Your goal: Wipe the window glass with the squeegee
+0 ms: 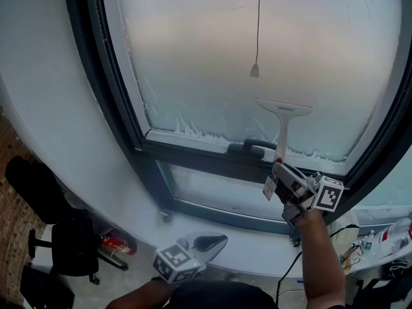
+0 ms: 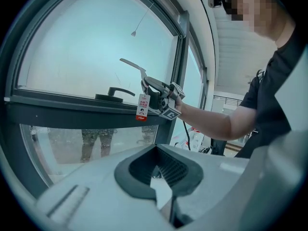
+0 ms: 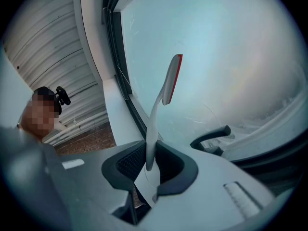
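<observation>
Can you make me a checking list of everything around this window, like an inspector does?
Surface: large window glass looks cloudy, with white froth along its lower edge.
Job's things: white T-shaped plastic squeegee stands upright before the glass, above the black lever window handle.
Clutter: small bottles and bits at lower right; black office chair at lower left.
Grippers: right gripper shut on the squeegee's handle; left gripper shut, empty, low by the white sill.
Cables: black cable hangs below the right gripper; thin pull cord hangs before the glass.
Surroundings: dark window frame, pale wall.
</observation>
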A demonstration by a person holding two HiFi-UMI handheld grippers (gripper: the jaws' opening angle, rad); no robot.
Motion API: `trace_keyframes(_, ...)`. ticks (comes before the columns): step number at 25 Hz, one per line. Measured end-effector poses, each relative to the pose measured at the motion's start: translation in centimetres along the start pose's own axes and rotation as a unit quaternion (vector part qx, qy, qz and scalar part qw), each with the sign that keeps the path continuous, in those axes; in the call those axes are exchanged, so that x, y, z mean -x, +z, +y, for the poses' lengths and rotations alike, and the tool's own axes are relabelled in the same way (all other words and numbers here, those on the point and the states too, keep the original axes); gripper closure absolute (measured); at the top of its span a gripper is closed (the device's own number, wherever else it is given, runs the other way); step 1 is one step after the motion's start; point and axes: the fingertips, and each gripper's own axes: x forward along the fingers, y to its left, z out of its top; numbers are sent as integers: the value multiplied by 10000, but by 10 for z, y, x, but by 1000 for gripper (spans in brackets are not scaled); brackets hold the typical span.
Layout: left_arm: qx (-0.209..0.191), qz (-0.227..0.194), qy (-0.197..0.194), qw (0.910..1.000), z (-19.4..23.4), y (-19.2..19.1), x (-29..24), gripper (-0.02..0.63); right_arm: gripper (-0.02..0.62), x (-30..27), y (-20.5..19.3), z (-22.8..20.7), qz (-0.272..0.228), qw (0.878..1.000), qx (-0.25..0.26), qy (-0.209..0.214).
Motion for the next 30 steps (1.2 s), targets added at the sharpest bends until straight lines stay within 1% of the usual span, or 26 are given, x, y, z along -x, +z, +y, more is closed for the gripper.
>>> trace_keyframes(4, 89, 53, 3, 9999, -2, 2, 0, 606, 508, 6, -12, -6, 1, 9999, -114, -51)
trace_keyframes(10, 51, 58, 4, 10000, -1, 0, -1, 606, 508, 15, -33, -18, -26, 9992, -361, -141)
trace_keyframes(17, 69, 71, 9, 10000, 1, -2, -2, 606, 509, 25, -65, -35, 59, 9975, -644, -283)
trace_keyframes(24, 145, 116, 32, 9998, 1, 0, -3, 606, 509, 31, -85, -47, 119, 9959, -819, -364)
trace_keyframes(30, 133, 90, 48, 9999, 0, 2, -5, 606, 509, 34, -93, -53, 85, 9945, -967, -393)
